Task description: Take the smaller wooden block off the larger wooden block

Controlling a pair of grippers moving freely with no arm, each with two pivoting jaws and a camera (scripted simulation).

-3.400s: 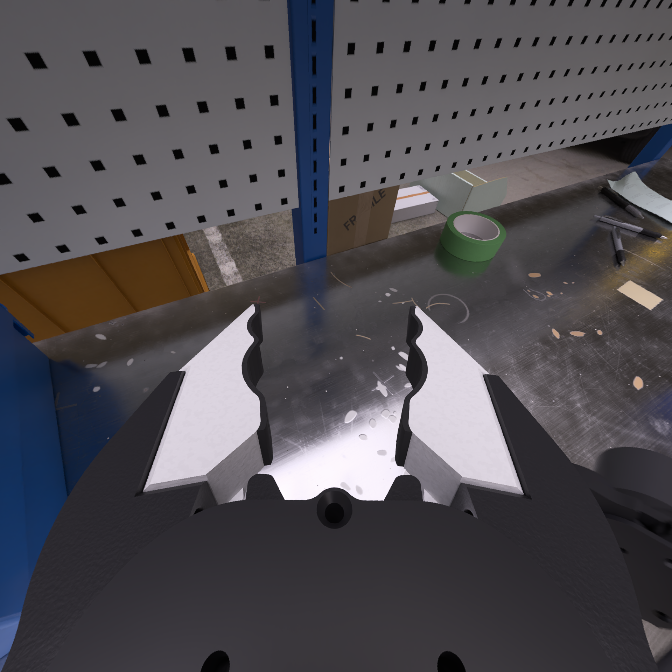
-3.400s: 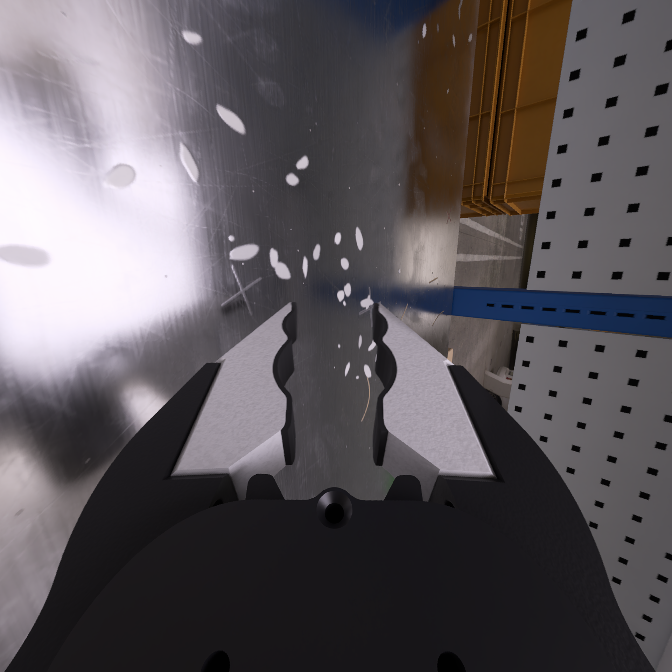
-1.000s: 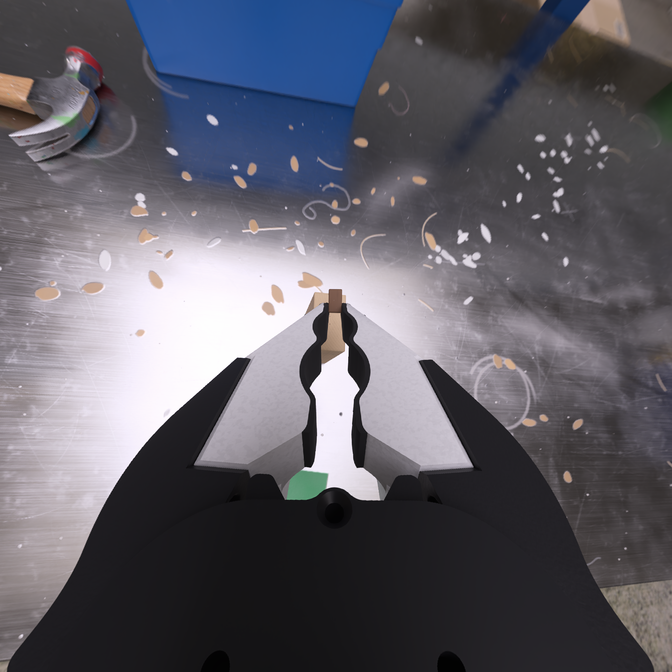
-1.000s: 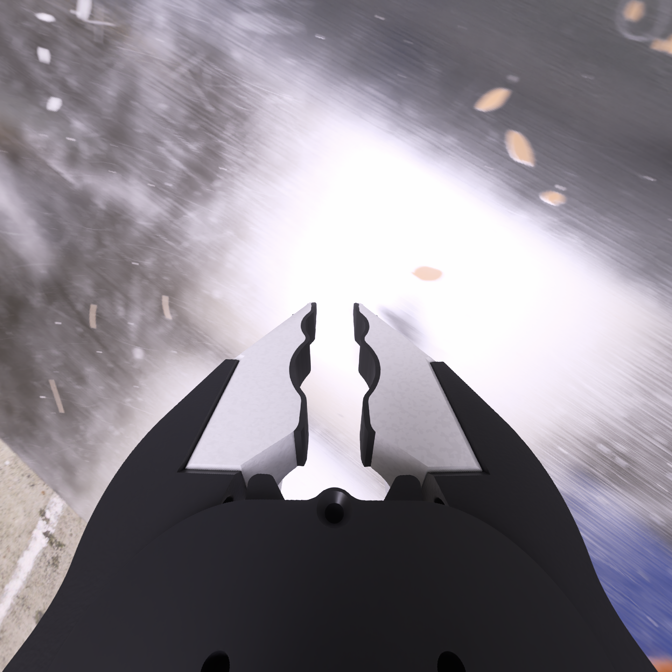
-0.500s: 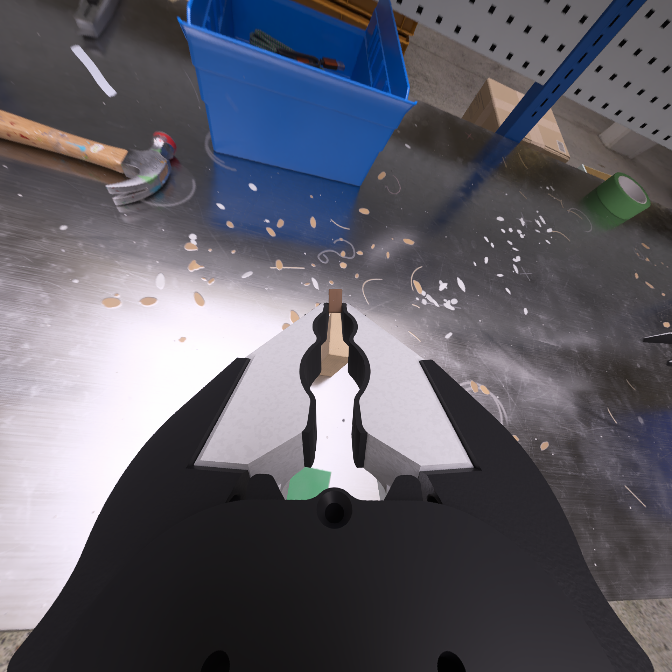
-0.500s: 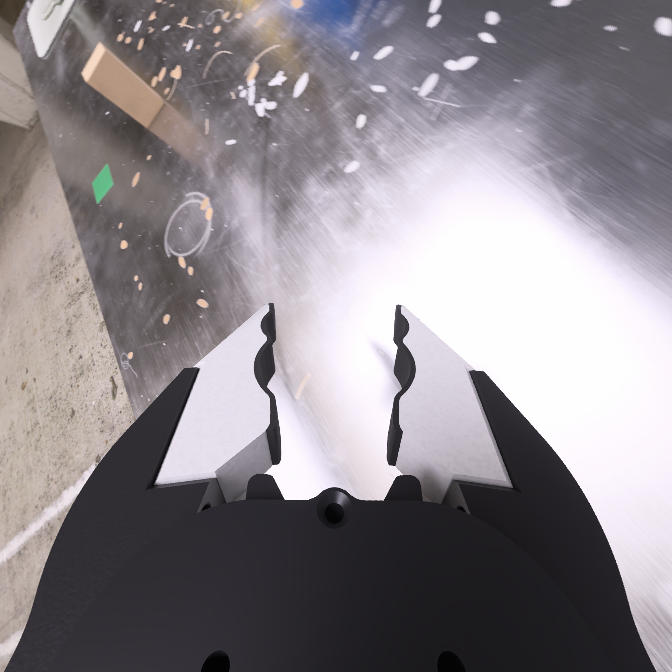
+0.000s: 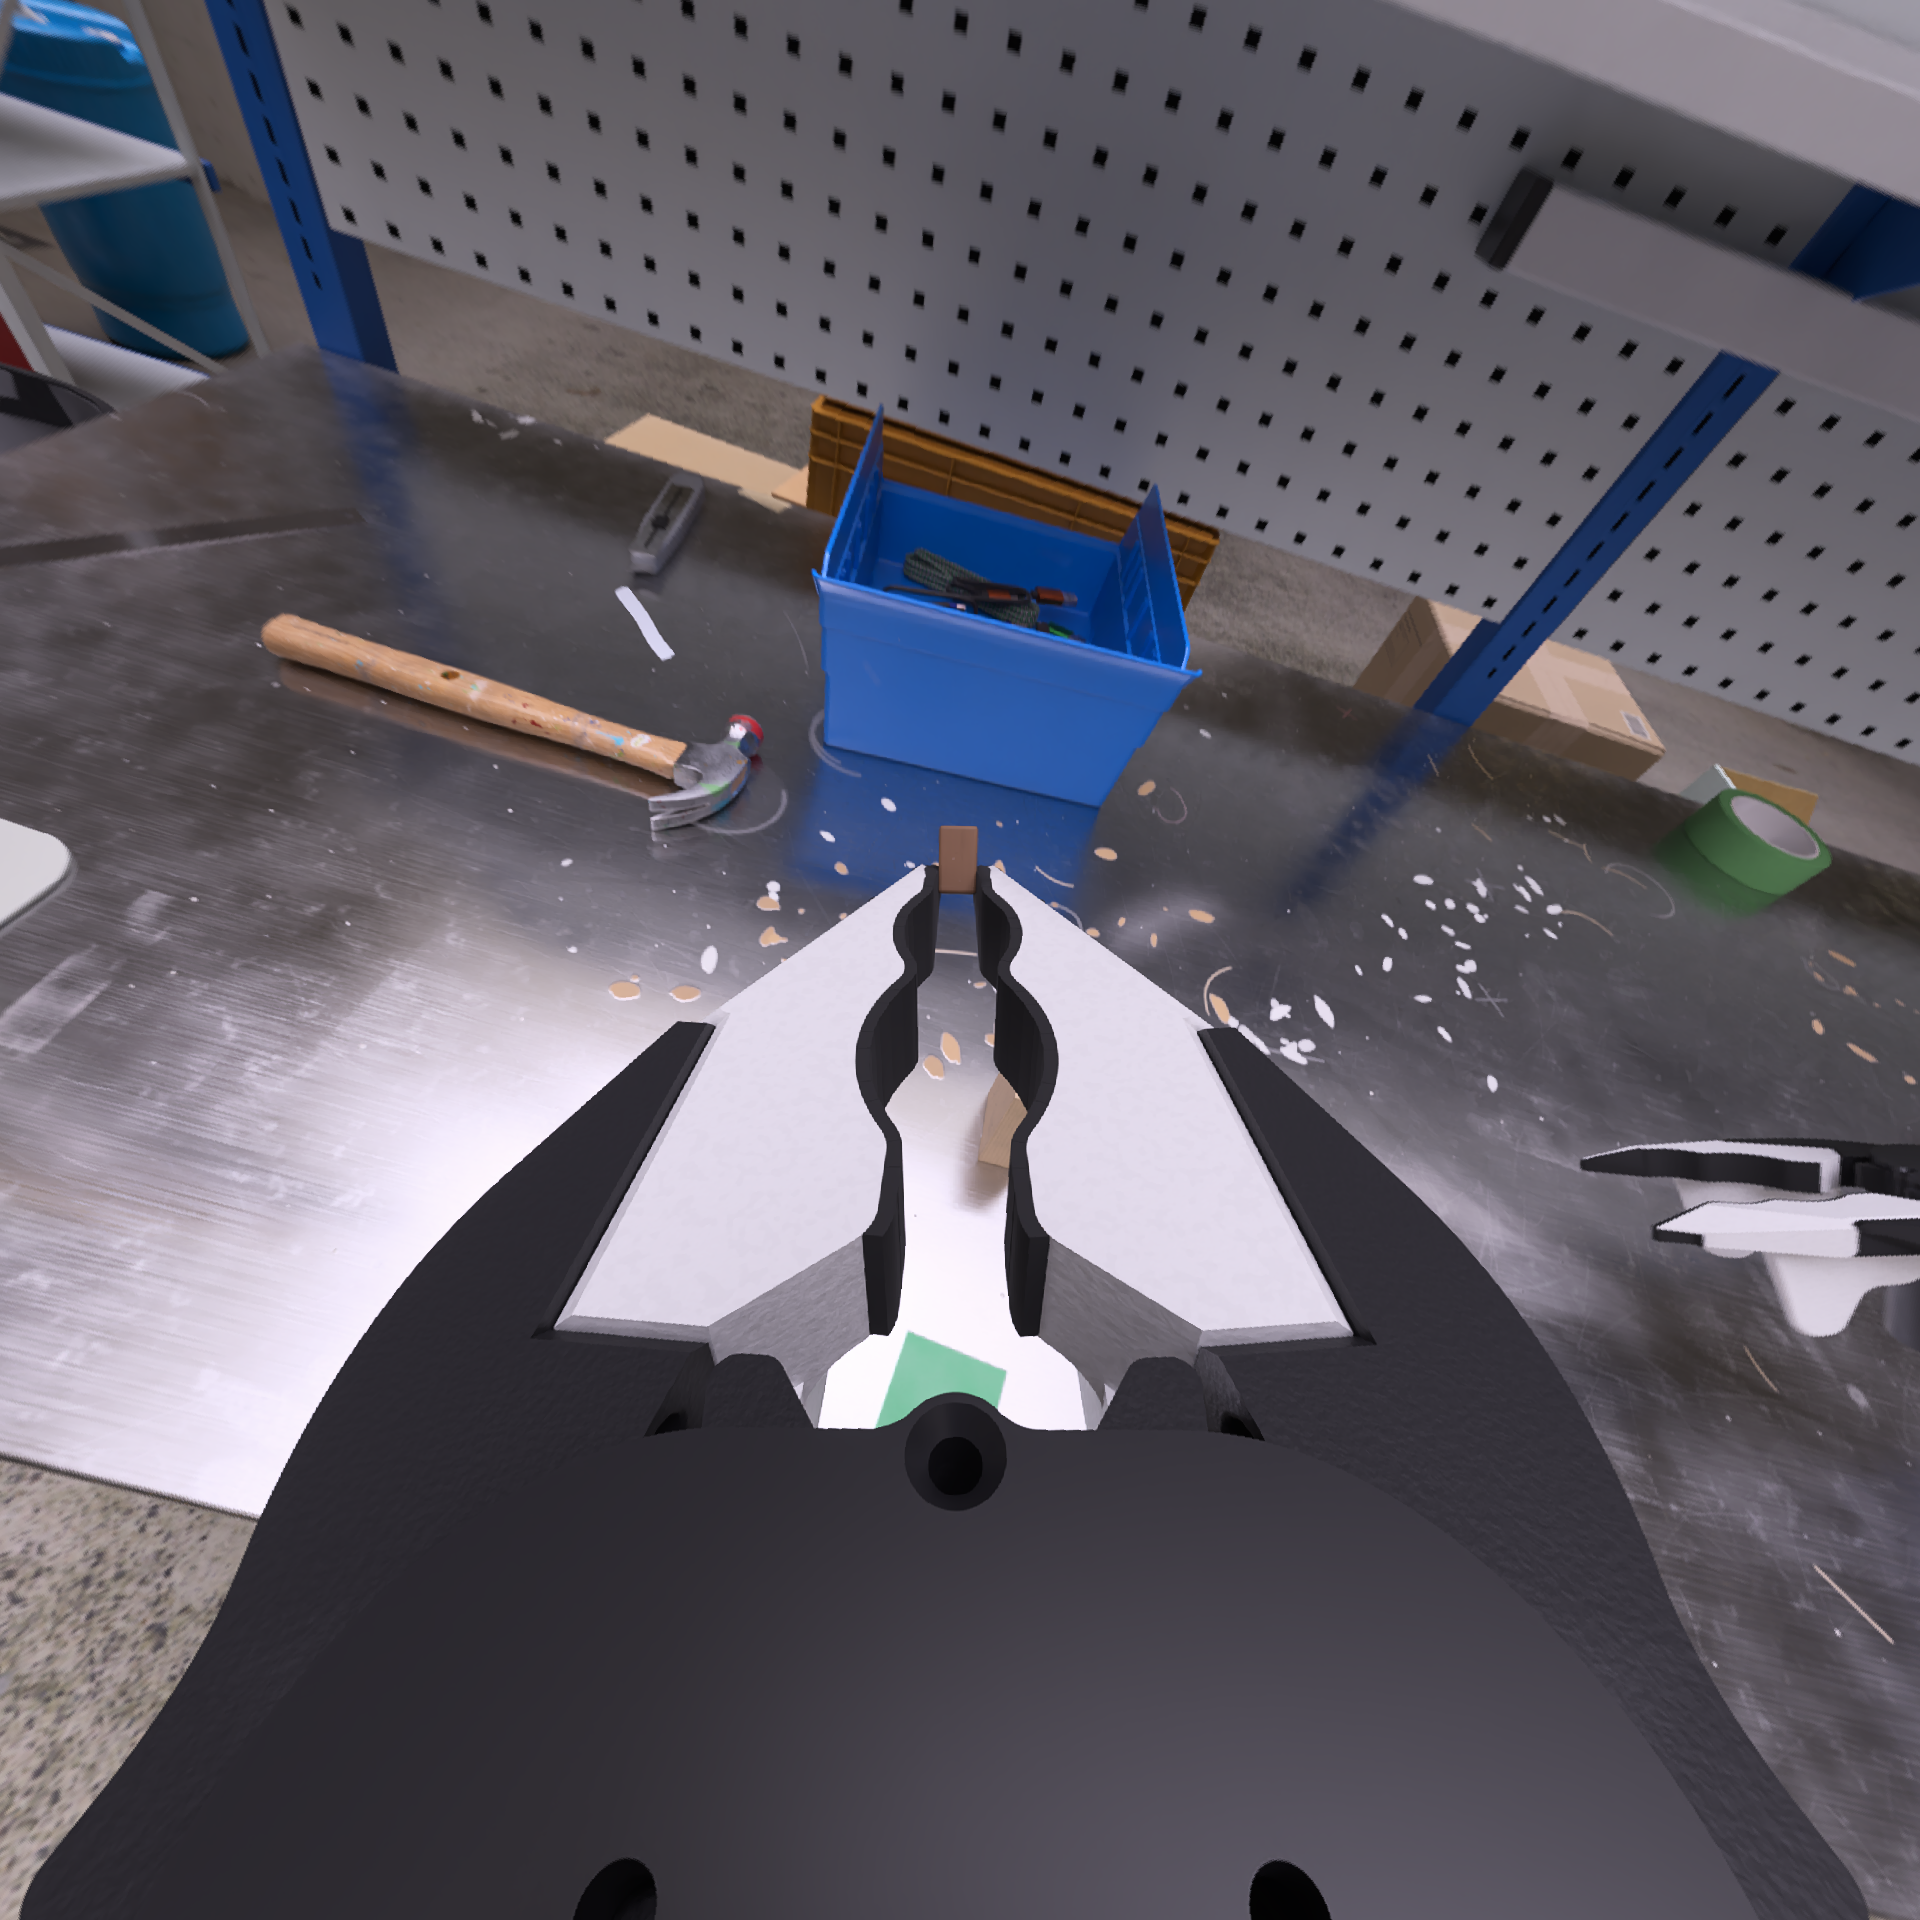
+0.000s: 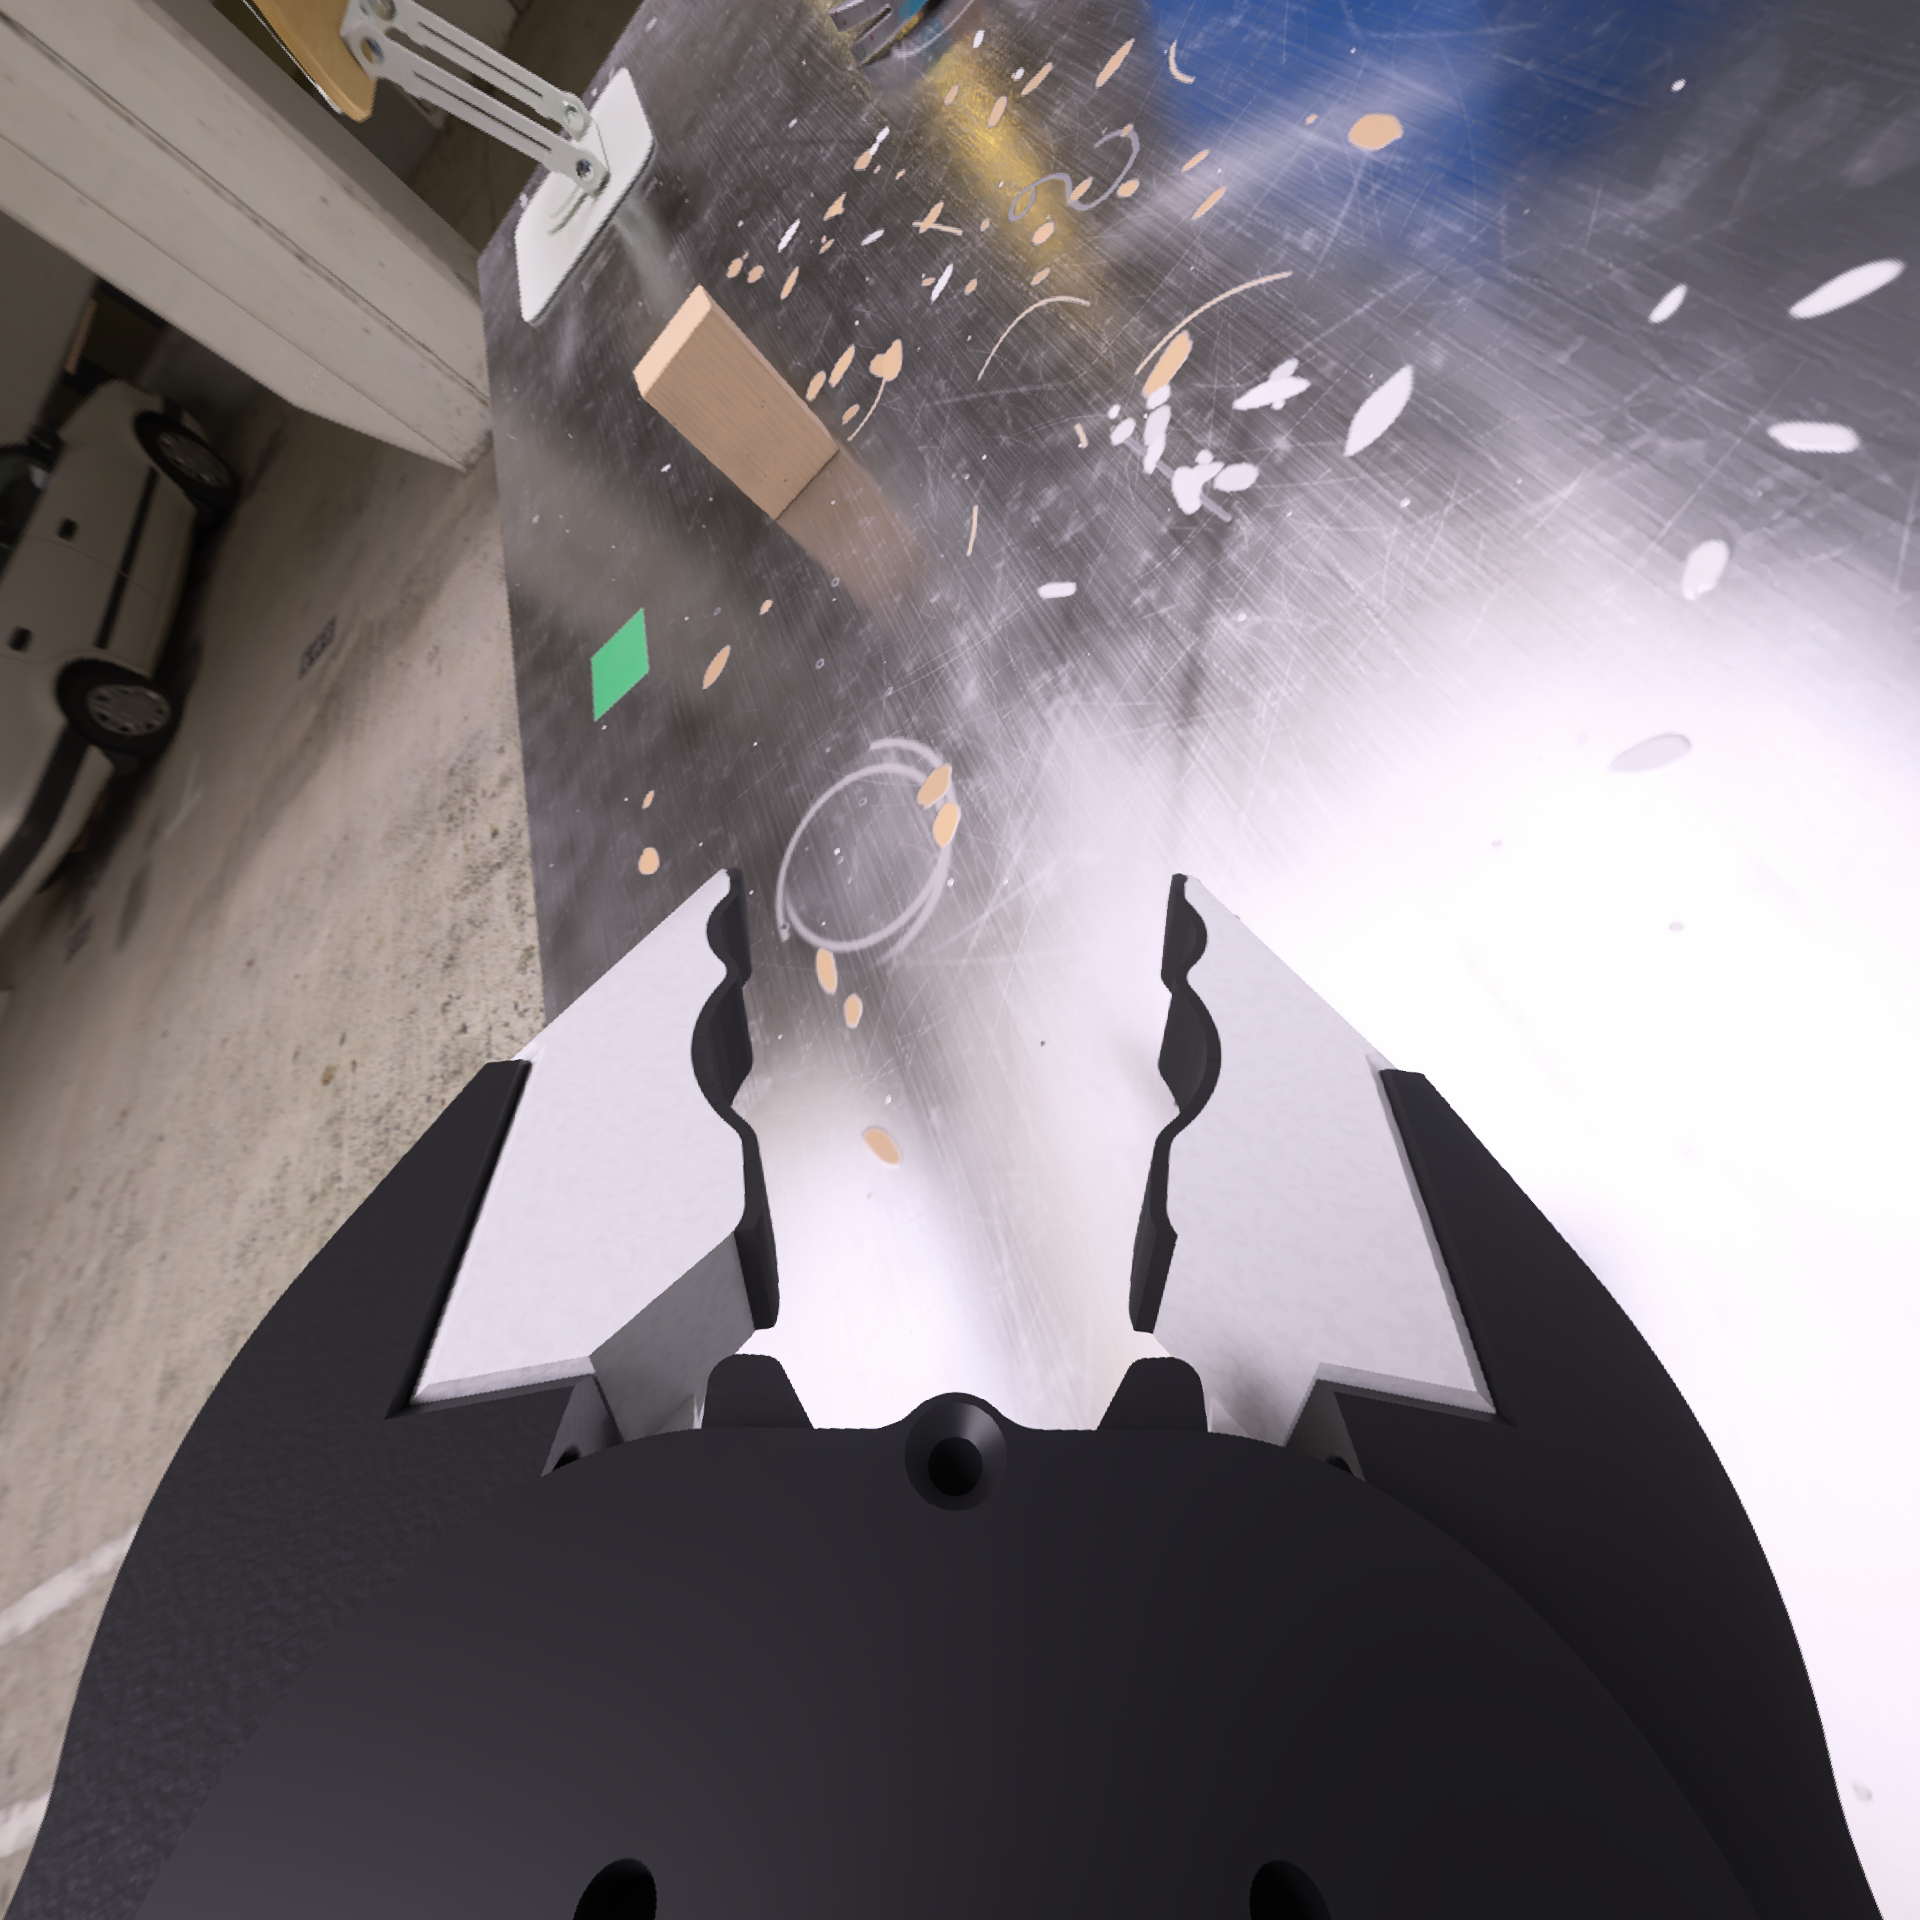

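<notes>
My left gripper [image 7: 957, 885] is shut on the smaller wooden block [image 7: 957, 854], a small brown piece that sticks out past the fingertips, held above the table. The larger wooden block [image 7: 1000, 1127], pale and rectangular, shows in part between my left fingers, lower down on the metal table. In the right wrist view it [image 8: 738, 400] lies alone on the table with nothing on top. My right gripper [image 8: 956, 894] is open and empty, low over the table, well short of that block. It also shows in the left wrist view [image 7: 1704, 1195] at the right.
A blue bin [image 7: 997, 665] with cables stands beyond my left gripper. A hammer [image 7: 520, 707] lies to its left, a green tape roll [image 7: 1745, 847] far right. A green square mark [image 8: 618, 665] sits near the table's front edge [image 8: 520, 727]. A pegboard wall [image 7: 1039, 208] backs the table.
My left gripper has risen and tilted up with the smaller block, which has come away from the larger block. My right gripper has opened wider and shifted along the table.
</notes>
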